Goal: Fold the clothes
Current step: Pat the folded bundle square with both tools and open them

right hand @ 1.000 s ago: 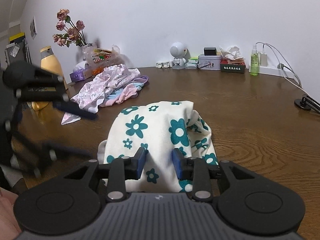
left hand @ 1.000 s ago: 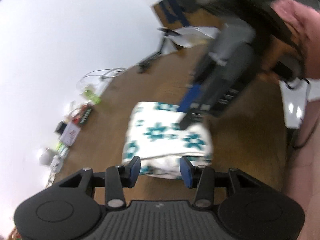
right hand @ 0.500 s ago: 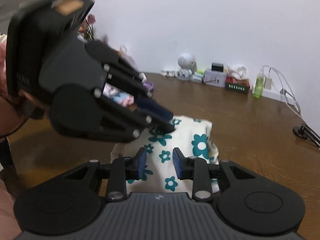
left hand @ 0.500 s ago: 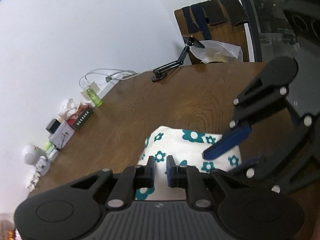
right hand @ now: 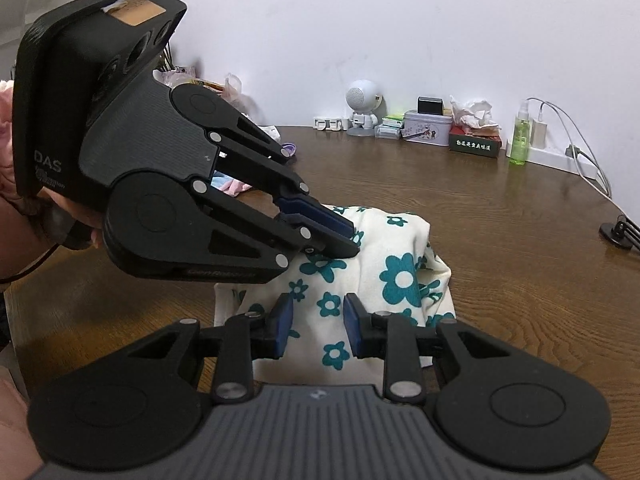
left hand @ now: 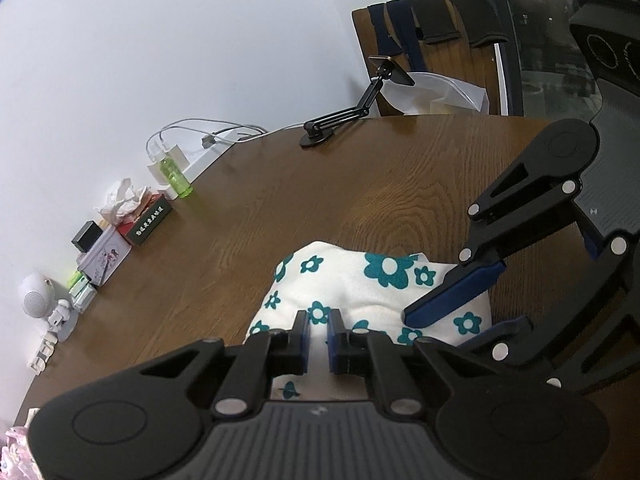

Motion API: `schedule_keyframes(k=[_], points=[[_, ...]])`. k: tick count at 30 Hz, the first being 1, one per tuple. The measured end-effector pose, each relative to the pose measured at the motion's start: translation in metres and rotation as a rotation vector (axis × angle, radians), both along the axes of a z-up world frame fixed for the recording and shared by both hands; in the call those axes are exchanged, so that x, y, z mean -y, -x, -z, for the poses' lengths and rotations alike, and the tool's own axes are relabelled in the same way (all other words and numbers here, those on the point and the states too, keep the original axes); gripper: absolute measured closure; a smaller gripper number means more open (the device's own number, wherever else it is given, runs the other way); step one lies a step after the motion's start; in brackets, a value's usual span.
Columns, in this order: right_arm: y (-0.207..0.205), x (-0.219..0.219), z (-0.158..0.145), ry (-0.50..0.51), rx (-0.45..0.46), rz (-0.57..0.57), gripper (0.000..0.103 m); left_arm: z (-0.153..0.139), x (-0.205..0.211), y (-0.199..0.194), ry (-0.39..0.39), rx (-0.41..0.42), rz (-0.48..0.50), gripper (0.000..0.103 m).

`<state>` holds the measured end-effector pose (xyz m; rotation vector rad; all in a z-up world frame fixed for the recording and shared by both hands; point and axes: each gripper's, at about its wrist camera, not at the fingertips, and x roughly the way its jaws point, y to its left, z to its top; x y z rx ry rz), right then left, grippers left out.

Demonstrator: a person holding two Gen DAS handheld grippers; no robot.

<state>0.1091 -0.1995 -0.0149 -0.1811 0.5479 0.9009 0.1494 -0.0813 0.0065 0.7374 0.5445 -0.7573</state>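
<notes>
Your left gripper (left hand: 318,335) is nearly closing over the flowered cloth (right hand: 384,264), grip unclear; right gripper (right hand: 317,326) is staying open w/ fingers above it.

We see a cream cloth with teal flowers (left hand: 360,288), folded into a thick, puffy bundle, lying on the brown wooden table (left hand: 320,184).

Left gripper (left hand: 317,336) fingers nearly closed, angled across the right gripper (right hand: 316,326), whose fingers are parted.
</notes>
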Motion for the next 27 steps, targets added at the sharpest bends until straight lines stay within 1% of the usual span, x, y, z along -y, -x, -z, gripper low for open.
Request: schedule_keyframes(k=[4, 6, 7, 8, 9, 10, 11, 12, 13, 14, 15, 16, 17, 21, 23, 27], points=[[0.003, -0.001, -0.001, 0.000, 0.007, 0.005, 0.076, -0.003, 0.002, 0.004, -0.007, 0.013, -0.004, 0.097], [0.004, 0.002, -0.004, -0.019, -0.002, 0.004, 0.075, -0.008, 0.000, 0.007, 0.009, 0.020, -0.018, 0.091], [0.002, 0.003, -0.006, -0.036, -0.013, 0.007, 0.072, -0.011, -0.001, 0.008, 0.019, 0.025, -0.027, 0.086], [0.002, 0.007, -0.009, -0.064, -0.030, 0.004, 0.066, -0.015, -0.003, 0.010, 0.031, 0.039, -0.046, 0.066], [0.003, 0.010, -0.012, -0.087, -0.043, 0.003, 0.062, -0.019, -0.007, 0.011, 0.057, 0.049, -0.069, 0.046], [0.006, 0.012, -0.015, -0.091, -0.035, 0.006, 0.058, -0.024, -0.011, 0.011, 0.083, 0.059, -0.091, 0.036], [0.009, 0.014, -0.017, -0.096, -0.027, 0.009, 0.053, -0.029, -0.015, 0.012, 0.109, 0.069, -0.113, 0.017], [0.012, 0.016, -0.020, -0.100, -0.019, 0.012, 0.050, -0.033, -0.019, 0.012, 0.135, 0.079, -0.135, 0.006], [0.016, 0.017, -0.023, -0.104, -0.011, 0.015, 0.045, -0.037, -0.024, 0.013, 0.173, 0.074, -0.157, 0.006], [0.019, 0.019, -0.025, -0.108, -0.003, 0.018, 0.039, -0.039, -0.027, 0.014, 0.191, 0.068, -0.173, 0.006], [0.022, 0.021, -0.028, -0.113, 0.005, 0.022, 0.037, -0.041, -0.030, 0.014, 0.209, 0.063, -0.189, 0.006], [0.025, 0.022, -0.030, -0.115, 0.013, 0.026, 0.030, -0.043, -0.033, 0.015, 0.226, 0.057, -0.205, 0.006], [0.028, 0.023, -0.032, -0.113, 0.022, 0.036, 0.026, -0.043, -0.036, 0.017, 0.231, 0.062, -0.217, 0.005], [0.034, 0.026, -0.034, -0.110, 0.026, 0.069, 0.017, -0.044, -0.043, 0.027, 0.239, 0.086, -0.245, 0.005], [0.035, 0.028, -0.033, -0.111, 0.016, 0.084, 0.008, -0.044, -0.046, 0.032, 0.242, 0.090, -0.248, 0.005], [0.037, 0.029, -0.033, -0.111, 0.000, 0.108, 0.002, -0.046, -0.051, 0.040, 0.249, 0.102, -0.257, 0.005]])
